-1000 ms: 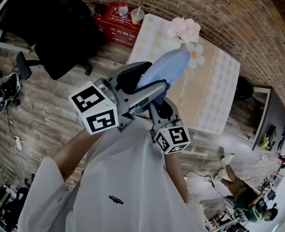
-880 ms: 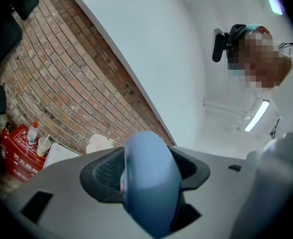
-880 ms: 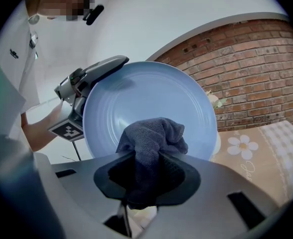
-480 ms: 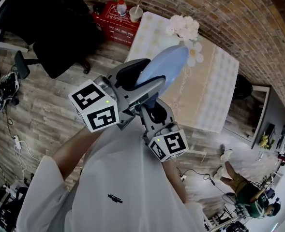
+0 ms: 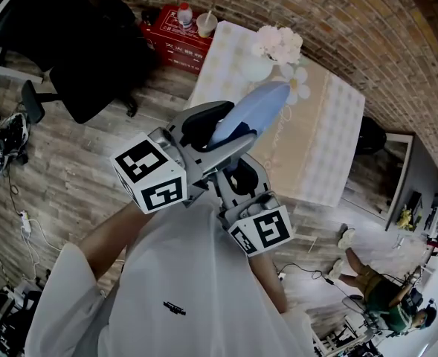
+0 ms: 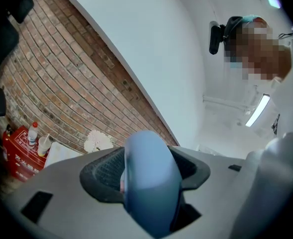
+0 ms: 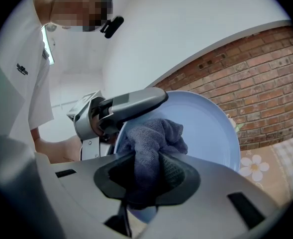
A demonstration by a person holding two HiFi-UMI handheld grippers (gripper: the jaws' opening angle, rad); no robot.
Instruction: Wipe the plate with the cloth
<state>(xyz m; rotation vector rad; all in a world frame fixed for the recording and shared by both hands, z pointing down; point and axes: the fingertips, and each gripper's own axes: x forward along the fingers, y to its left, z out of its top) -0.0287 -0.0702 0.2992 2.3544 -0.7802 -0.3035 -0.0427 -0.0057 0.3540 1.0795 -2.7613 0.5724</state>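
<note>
Head view: the left gripper [image 5: 222, 134] holds the pale blue plate [image 5: 257, 104] by its rim, raised in the air in front of the person, above the near edge of the table [image 5: 330, 147] and clear of it. The right gripper [image 5: 241, 171] sits just below, close against the plate.

Left gripper view: the 2 jaws are clenched on the plate's rim, which shows edge-on between the pads.

Right gripper view: the jaws are clamped on a bunched dark blue cloth [image 7: 153, 143], whose free end presses against the plate's face, right beside the left gripper's upper jaw.

Risk: the plate hangs from 1 narrow rim grip only. A hard wiping push far from that grip could lever it loose and drop it. The cloth could also snag on the left jaw and drag out of its pinch.
</note>
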